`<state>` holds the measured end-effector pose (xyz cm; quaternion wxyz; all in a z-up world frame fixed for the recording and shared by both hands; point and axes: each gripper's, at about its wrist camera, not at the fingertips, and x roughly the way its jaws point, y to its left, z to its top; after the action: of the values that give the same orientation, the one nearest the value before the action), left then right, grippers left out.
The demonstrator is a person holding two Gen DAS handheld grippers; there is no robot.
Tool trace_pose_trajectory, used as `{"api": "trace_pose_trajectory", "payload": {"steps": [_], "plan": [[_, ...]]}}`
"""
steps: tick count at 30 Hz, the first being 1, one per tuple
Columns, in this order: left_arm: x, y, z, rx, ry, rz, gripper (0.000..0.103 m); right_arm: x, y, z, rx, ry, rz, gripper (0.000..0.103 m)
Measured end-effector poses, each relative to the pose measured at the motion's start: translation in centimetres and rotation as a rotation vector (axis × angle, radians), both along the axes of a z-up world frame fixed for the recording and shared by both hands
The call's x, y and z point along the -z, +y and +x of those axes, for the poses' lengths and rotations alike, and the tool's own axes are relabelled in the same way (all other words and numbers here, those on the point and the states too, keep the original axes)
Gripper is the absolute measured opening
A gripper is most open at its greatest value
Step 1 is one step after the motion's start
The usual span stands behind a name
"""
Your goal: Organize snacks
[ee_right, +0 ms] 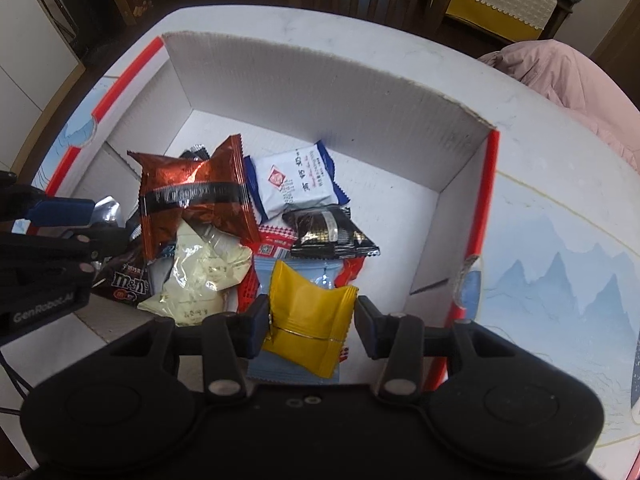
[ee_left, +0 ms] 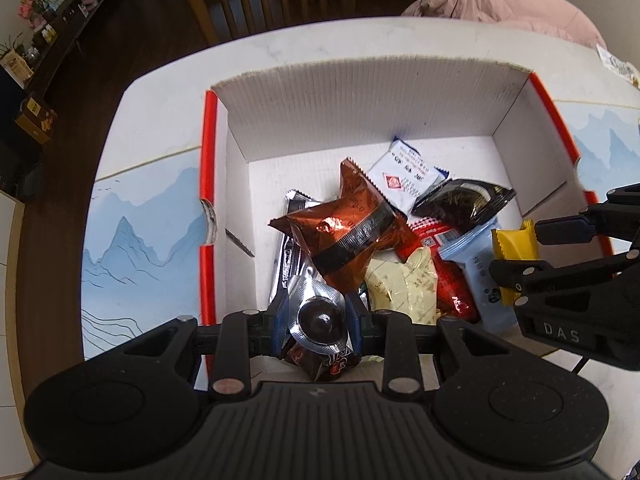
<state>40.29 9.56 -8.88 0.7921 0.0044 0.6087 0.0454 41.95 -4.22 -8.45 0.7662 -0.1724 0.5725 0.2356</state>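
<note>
Between left gripper (ee_left: 316, 320) pads: chocolate ball (ee_left: 322, 320).

Right gripper (ee_right: 308, 326) at 6 o'clock, jaws either side of a yellow foil snack packet (ee_right: 310, 320); left pad touches it, right pad sits just beside, small gap visible. Packet lies over a light-blue wrapper (ee_right: 298, 270) inside a white corrugated cardboard box with red edges (ee_right: 320, 84). Pile toward 10 o'clock: copper-brown foil bag with black band (ee_right: 192, 196), cream translucent pouch (ee_right: 200, 276), brown m&m's packet (ee_right: 124, 282). Centre: white packet with blue ends (ee_right: 294, 188), black glossy sachet (ee_right: 330, 234). Left gripper (ee_right: 52, 236) enters at 9 o'clock. Blue mountain-print table mat (ee_right: 560, 280) at 3 o'clock.
</note>
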Motion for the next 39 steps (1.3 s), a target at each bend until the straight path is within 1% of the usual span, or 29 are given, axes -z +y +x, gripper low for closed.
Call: {"api": "trace_pose_trajectory", "payload": {"steps": [12, 16, 19, 21, 22, 23, 25, 26, 27, 28, 31, 35, 39], "plan": [[2.3, -0.2, 0.3, -0.006, 0.041, -0.001, 0.030, 1.2, 0.2, 0.1, 0.003, 0.019, 0.011, 0.046], [2.7, -0.2, 0.2, -0.012, 0.049, -0.003, 0.031, 1.5, 0.3, 0.1, 0.000, 0.045, 0.009, 0.051], [2.7, -0.3, 0.0, -0.007, 0.047, 0.001, 0.031, 1.6, 0.3, -0.1, 0.006, 0.044, 0.005, 0.053], [2.5, -0.3, -0.1, -0.008, 0.045, -0.004, 0.032, 1.6, 0.4, -0.3, 0.006, 0.044, 0.004, 0.056], [2.5, -0.3, -0.1, -0.009, 0.045, -0.005, 0.033, 1.5, 0.4, -0.5, 0.007, 0.044, 0.005, 0.061], [2.4, -0.3, -0.2, -0.011, 0.043, -0.007, 0.033, 1.4, 0.4, -0.6, 0.009, 0.041, 0.006, 0.069], [2.2, -0.4, -0.4, -0.012, 0.038, -0.006, 0.034, 1.2, 0.4, -0.9, 0.015, 0.026, 0.004, 0.079], [2.0, -0.4, -0.5, -0.011, 0.034, -0.008, 0.035, 0.9, 0.3, -1.0, 0.016, 0.017, 0.011, 0.079], [1.9, -0.4, -0.6, -0.011, 0.031, -0.012, 0.037, 0.7, 0.3, -1.1, 0.015, 0.012, 0.014, 0.079], [1.7, -0.4, -0.7, -0.012, 0.029, -0.015, 0.042, 0.6, 0.3, -1.2, 0.016, 0.011, 0.015, 0.080], [1.1, -0.5, -1.1, -0.014, 0.010, -0.018, 0.050, 0.3, 0.2, -1.6, 0.019, 0.006, 0.019, 0.081], [0.4, -0.6, -1.6, -0.010, -0.008, -0.017, 0.051, -0.2, 0.0, -2.2, 0.025, -0.004, 0.024, 0.082], [-0.3, -0.4, -2.2, -0.015, -0.024, -0.025, 0.055, -0.9, -0.3, -2.8, 0.035, -0.015, 0.033, 0.085]]}}
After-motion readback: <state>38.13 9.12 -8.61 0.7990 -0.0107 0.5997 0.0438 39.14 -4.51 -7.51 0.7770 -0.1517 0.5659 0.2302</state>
